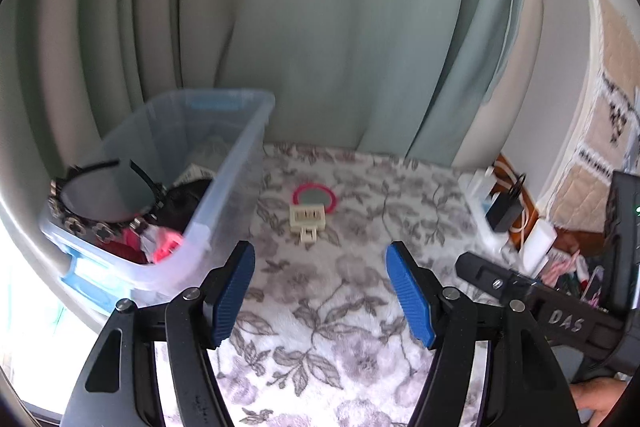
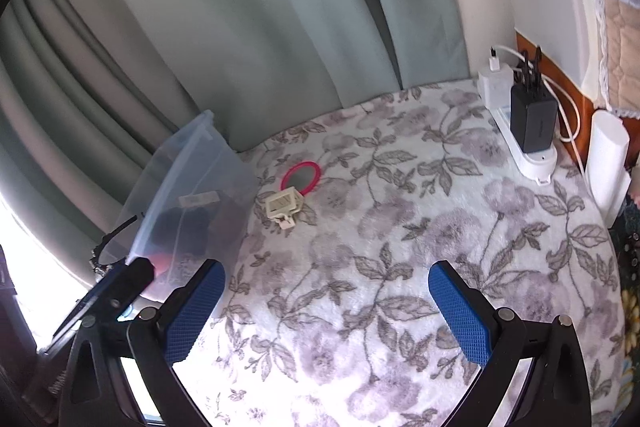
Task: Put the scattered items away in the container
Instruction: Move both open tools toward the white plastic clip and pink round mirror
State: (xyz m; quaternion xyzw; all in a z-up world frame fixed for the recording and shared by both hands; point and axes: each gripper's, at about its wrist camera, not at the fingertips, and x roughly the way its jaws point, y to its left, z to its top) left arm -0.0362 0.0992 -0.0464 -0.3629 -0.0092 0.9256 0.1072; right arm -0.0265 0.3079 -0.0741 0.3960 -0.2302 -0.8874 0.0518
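2 things lie loose on the flowery bench cover (image 2: 400,247): 1 cream hair clip (image 1: 306,221) & 1 pink ring mirror (image 1: 316,197), touching each other, just right of the 1 clear bin (image 1: 224,195). The bin holds a black headband (image 1: 100,223) w/ flower studs plus some red & black stuff I can't count. Left gripper (image 1: 320,291) & right gripper (image 2: 326,311) both hang over the cover, jaws spread w/ nothing in them; 1 white power strip (image 2: 528,151) w/ 1 black charger (image 2: 532,123) sits at the far right.

Soft daylight, blown-out glare lower left, slight blur, fisheye-warped dark corners.
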